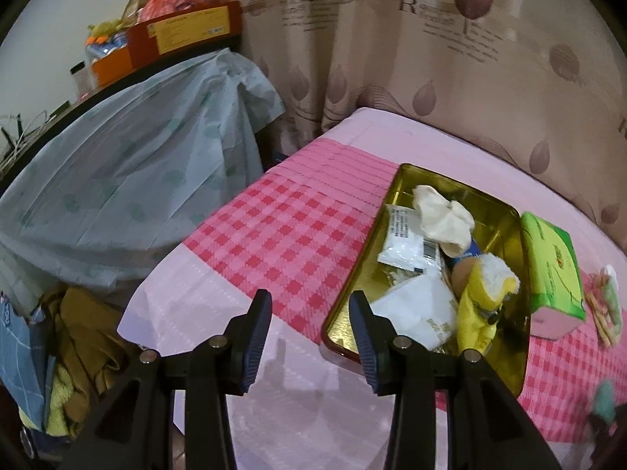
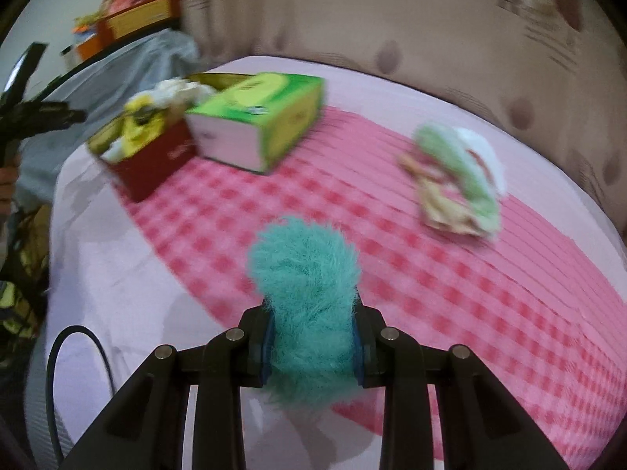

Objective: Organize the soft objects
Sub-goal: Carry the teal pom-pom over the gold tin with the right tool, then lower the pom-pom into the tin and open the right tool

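A gold-lined tin box (image 1: 505, 211) with red outer walls (image 2: 153, 164) sits on the pink checked cloth. It holds a white cloth (image 1: 443, 215), a white packet (image 1: 403, 243), folded white fabric (image 1: 419, 313) and a yellow plush toy (image 1: 486, 297). My left gripper (image 1: 309, 333) stands open over the cloth just left of the box, nothing between its fingers. My right gripper (image 2: 311, 346) is shut on a fluffy teal soft toy (image 2: 305, 270), held above the cloth. A green and white soft item (image 2: 458, 180) lies to the right.
A green tissue box (image 1: 552, 270) stands against the tin's right side (image 2: 254, 121). A patterned curtain (image 1: 431, 58) hangs behind the table. Left of the table a pale blue sheet (image 1: 137, 164) covers furniture, with boxes on top and clothes (image 1: 82, 352) piled below.
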The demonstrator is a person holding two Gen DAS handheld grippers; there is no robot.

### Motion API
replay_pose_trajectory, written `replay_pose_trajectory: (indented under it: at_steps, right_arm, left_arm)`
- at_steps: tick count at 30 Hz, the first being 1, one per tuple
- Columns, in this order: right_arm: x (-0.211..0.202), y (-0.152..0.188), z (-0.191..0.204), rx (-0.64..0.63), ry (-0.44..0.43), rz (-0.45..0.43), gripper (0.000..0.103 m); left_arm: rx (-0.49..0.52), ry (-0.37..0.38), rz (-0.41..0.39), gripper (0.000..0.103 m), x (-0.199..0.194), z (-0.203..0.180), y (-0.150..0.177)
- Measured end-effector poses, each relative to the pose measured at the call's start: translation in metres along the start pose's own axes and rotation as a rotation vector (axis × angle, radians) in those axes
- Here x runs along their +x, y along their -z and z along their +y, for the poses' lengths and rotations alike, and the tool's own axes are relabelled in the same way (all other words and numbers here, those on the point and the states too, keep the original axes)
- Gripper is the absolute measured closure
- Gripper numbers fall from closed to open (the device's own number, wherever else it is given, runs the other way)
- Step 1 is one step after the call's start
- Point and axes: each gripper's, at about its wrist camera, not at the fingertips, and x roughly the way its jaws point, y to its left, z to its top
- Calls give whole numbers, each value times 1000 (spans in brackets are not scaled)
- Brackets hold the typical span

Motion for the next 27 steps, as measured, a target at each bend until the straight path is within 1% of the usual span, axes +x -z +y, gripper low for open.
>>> replay_pose_trajectory:
  at_steps: [8,13,19,24,27]
  right_arm:
    - [3,-24,54,-110,-121,-25,76]
    - [3,-44,84,-160,-189,-55,76]
    - [12,-71,114,-193,-257,-76,76]
    - [30,-91,129,-182,-291,-71,76]
    - [43,-102,134,-175,-295,-67,76]
  left_arm:
    - [-88,-39,0,61,0,21,-3]
    - [-98,-71,-18,61,-3,25,-4]
    - [-124,-86,-24,60,-4,31,-5]
    - [-167,-92,-21,60,-4,40,-6]
    - [-180,-91,-12,60,-2,44,-6]
